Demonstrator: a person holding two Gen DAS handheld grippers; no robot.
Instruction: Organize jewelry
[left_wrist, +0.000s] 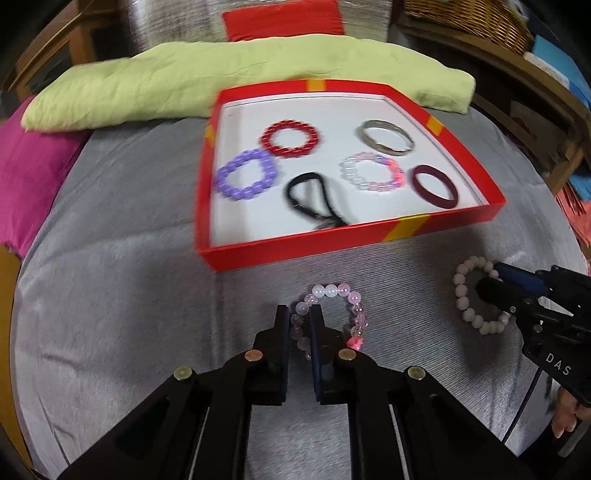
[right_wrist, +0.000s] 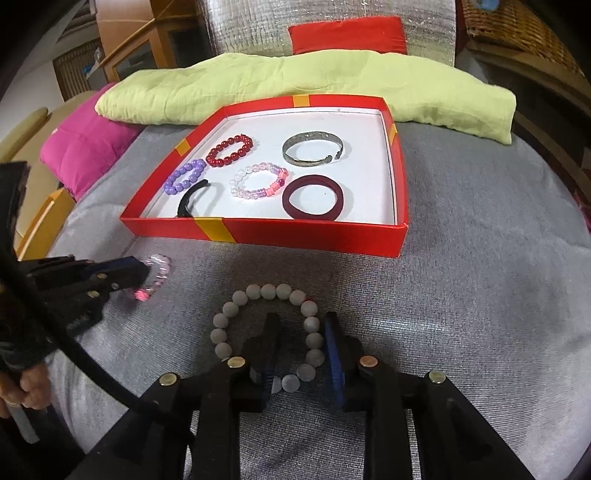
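A pink bead bracelet (left_wrist: 345, 308) lies on the grey cloth; my left gripper (left_wrist: 298, 317) is closed on its left side. It also shows blurred in the right wrist view (right_wrist: 157, 275). A white bead bracelet (right_wrist: 266, 325) lies on the cloth; my right gripper (right_wrist: 302, 325) is open, its fingers straddling the bracelet's right side. The white bracelet also shows in the left wrist view (left_wrist: 469, 295). A red tray (right_wrist: 258, 230) holds red (right_wrist: 229, 148), purple (right_wrist: 184, 177), pink-white (right_wrist: 258, 181) bead bracelets, a silver bangle (right_wrist: 314, 149), a maroon band (right_wrist: 313, 198) and a black band (right_wrist: 190, 201).
A folded yellow-green cloth (right_wrist: 295, 85) lies behind the tray, with a magenta cushion (right_wrist: 85, 151) at the left and a red cushion (right_wrist: 347, 35) further back. Wicker baskets (left_wrist: 465, 22) and wooden furniture stand at the back right.
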